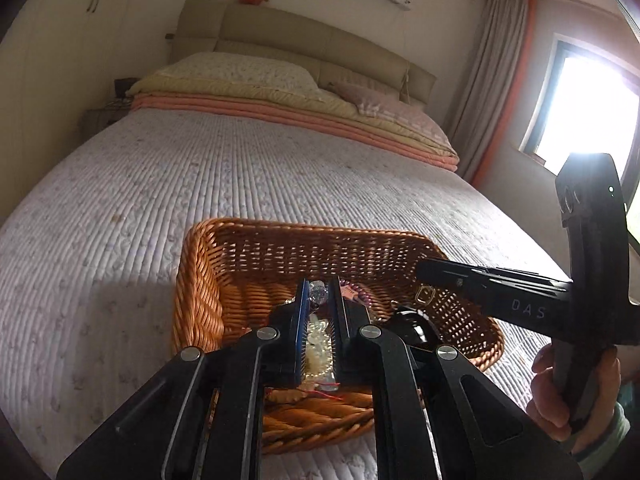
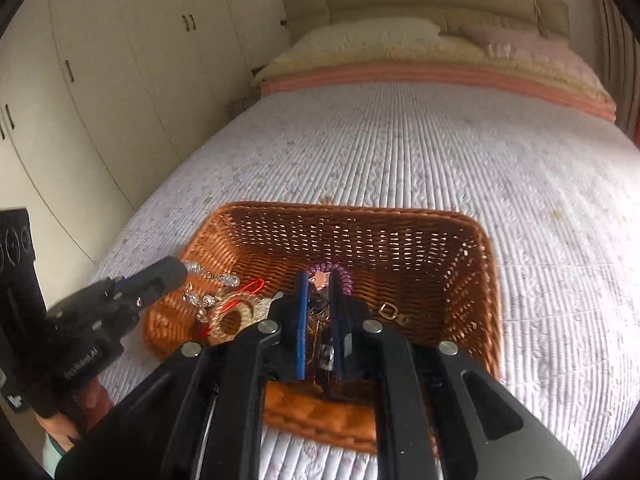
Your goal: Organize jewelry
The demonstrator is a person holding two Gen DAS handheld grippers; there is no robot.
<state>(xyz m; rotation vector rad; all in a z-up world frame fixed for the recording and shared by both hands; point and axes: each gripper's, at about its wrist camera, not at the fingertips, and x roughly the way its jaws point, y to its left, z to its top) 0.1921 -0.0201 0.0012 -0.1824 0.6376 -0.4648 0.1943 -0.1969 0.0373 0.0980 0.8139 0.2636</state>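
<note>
**Both tongs nearly closed over a jewelry basket on the bed**

Nearest the left wrist camera, the left tongs (image 1: 320,300) hang over the near part of a woven basket (image 1: 208,264), their blue-padded jaws drawn almost together. A pale beaded piece (image 1: 318,344) lies in the narrow slot between them; whether the pads actually pinch it cannot be told. The right tongs (image 2: 320,292) are likewise almost closed, tilted down into the basket, with a dark small item (image 2: 320,304) seen between the jaws; a grip on it cannot be confirmed either.

The jewelry sits in the basket: a purple coil bracelet (image 2: 340,276) just beyond the right tongs, a gold buckle-like piece (image 2: 387,310) to their right, and a cluster of crystal beads (image 2: 208,280), red cord (image 2: 252,286) and a pale ring (image 2: 236,312) at the left side.

The basket rests on a quilted white bedspread (image 1: 200,168). Farther off lie folded blankets (image 1: 280,104), pillows (image 1: 240,68) and a beige headboard (image 1: 280,32), with white wardrobes (image 2: 120,60) beside the bed and a bright window (image 1: 584,108).
</note>
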